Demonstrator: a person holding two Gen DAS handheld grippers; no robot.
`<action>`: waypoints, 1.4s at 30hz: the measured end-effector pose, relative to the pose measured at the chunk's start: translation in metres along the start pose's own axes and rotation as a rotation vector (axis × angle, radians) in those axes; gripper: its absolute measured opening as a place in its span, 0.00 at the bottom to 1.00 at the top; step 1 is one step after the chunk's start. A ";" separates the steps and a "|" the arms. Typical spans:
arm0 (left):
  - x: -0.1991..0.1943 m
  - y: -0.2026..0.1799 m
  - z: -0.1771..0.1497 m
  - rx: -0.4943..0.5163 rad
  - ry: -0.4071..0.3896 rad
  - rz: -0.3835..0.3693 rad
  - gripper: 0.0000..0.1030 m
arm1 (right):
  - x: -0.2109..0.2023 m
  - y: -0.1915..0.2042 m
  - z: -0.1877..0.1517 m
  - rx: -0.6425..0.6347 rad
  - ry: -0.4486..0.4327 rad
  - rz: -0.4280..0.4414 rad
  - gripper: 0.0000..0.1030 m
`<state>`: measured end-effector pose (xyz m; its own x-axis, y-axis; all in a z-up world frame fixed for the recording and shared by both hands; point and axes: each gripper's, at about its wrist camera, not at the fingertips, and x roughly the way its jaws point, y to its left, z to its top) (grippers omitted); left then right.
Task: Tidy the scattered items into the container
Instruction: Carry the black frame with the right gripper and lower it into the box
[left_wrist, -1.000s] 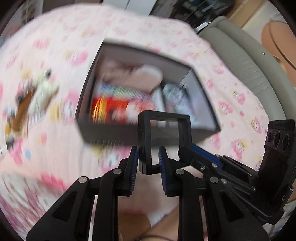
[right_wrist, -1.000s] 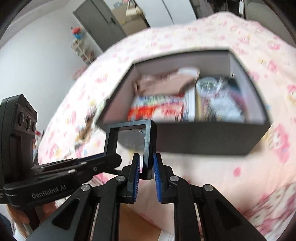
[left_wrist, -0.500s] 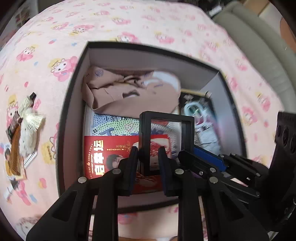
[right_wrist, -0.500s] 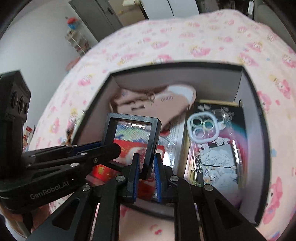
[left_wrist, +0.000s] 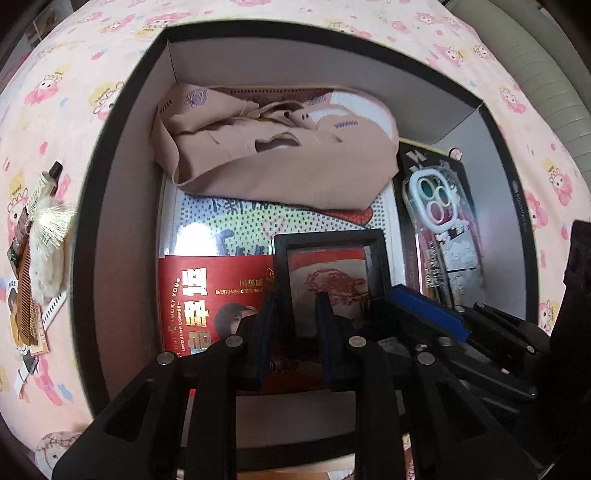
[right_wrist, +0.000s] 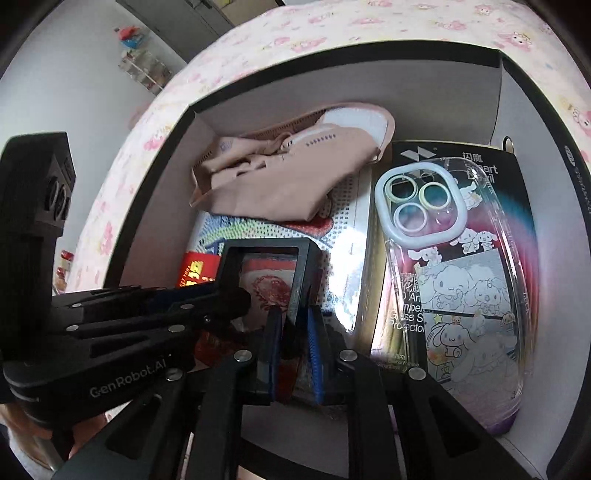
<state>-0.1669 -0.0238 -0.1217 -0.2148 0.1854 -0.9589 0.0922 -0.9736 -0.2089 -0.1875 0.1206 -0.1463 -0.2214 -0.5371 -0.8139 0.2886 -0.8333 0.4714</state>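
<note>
Left wrist: frame (left_wrist: 330, 275) between both tongs (left_wrist: 295, 325).

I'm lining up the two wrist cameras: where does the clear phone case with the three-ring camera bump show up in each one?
Left wrist: the phone case lies at the right of the picture, inside the black box, along its right wall.
Right wrist: the phone case fills the centre-right, lying on its dark packaging.
Shared landmark: the folded beige garment lies up and to the left of the case in both.

A black square frame (left_wrist: 330, 236) with a clear pane stood upright over the open black box (left_wrist: 122, 206), above a red booklet (left_wrist: 214, 295).
</note>
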 end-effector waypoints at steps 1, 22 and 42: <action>-0.007 0.000 -0.001 -0.001 -0.026 -0.005 0.19 | -0.008 -0.001 -0.001 0.004 -0.026 0.019 0.13; -0.047 0.006 0.010 0.020 -0.115 0.030 0.19 | 0.006 0.010 0.019 -0.027 0.028 -0.119 0.12; -0.004 0.006 0.011 -0.016 0.008 -0.040 0.17 | -0.020 -0.004 0.001 -0.004 -0.042 -0.160 0.12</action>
<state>-0.1760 -0.0322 -0.1171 -0.2111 0.2256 -0.9511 0.0997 -0.9630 -0.2505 -0.1852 0.1348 -0.1312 -0.3034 -0.4028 -0.8635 0.2505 -0.9081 0.3356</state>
